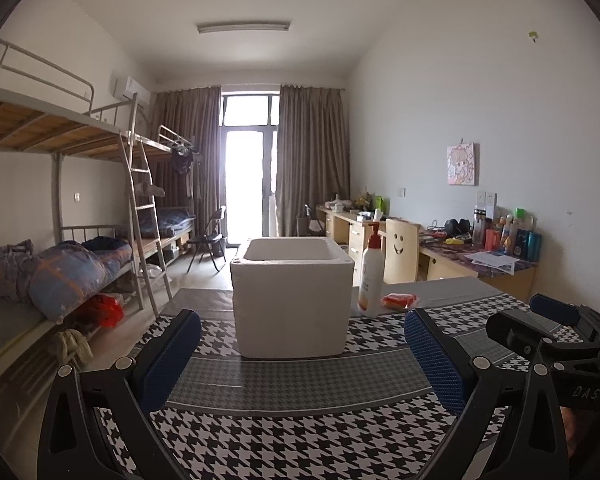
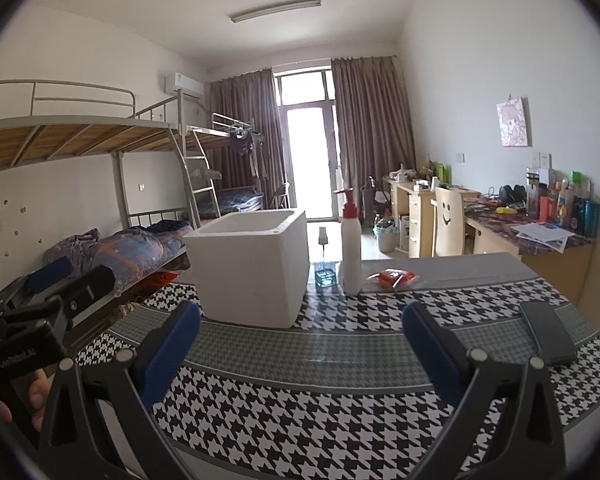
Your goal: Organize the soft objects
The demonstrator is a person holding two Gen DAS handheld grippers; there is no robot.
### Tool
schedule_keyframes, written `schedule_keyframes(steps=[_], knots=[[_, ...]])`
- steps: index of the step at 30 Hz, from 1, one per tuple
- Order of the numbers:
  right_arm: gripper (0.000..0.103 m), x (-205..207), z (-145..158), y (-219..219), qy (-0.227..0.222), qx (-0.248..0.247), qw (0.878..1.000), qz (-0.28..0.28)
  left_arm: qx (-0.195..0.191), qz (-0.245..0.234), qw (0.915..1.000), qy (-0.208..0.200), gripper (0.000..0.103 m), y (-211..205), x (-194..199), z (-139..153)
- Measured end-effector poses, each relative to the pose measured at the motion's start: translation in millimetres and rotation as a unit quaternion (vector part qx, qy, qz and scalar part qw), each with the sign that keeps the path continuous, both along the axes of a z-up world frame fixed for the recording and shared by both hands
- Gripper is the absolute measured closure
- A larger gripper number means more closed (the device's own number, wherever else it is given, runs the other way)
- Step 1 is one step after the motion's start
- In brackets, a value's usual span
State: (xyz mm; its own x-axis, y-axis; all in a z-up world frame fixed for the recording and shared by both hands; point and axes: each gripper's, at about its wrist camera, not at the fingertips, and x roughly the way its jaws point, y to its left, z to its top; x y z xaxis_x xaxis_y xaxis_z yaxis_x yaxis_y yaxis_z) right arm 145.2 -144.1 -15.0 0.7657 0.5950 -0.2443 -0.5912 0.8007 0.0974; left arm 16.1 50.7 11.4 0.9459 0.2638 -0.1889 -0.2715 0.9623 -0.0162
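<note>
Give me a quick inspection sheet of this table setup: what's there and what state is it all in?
Surface: table under a houndstooth cloth, flat.
Job's things: white foam box, open on top, inside hidden; red soft packet lying beside the pump bottle.
Clutter: small blue-tinted glass bottle between the box and the pump bottle; dark flat case at the right edge.
Grippers: left gripper and right gripper both open, holding nothing, short of the box.
Cables: nothing seen on the table.
Surroundings: bunk beds on the left, cluttered desks on the right.
</note>
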Motion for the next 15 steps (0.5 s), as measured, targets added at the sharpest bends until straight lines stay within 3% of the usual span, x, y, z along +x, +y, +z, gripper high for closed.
schedule_keyframes(steps=[15], knots=[[0.001,1.4,-1.0,0.3,0.004,-0.001,1.0,0.0,-0.005,0.001,1.0,0.008,0.001,2.5,0.7,-2.8]])
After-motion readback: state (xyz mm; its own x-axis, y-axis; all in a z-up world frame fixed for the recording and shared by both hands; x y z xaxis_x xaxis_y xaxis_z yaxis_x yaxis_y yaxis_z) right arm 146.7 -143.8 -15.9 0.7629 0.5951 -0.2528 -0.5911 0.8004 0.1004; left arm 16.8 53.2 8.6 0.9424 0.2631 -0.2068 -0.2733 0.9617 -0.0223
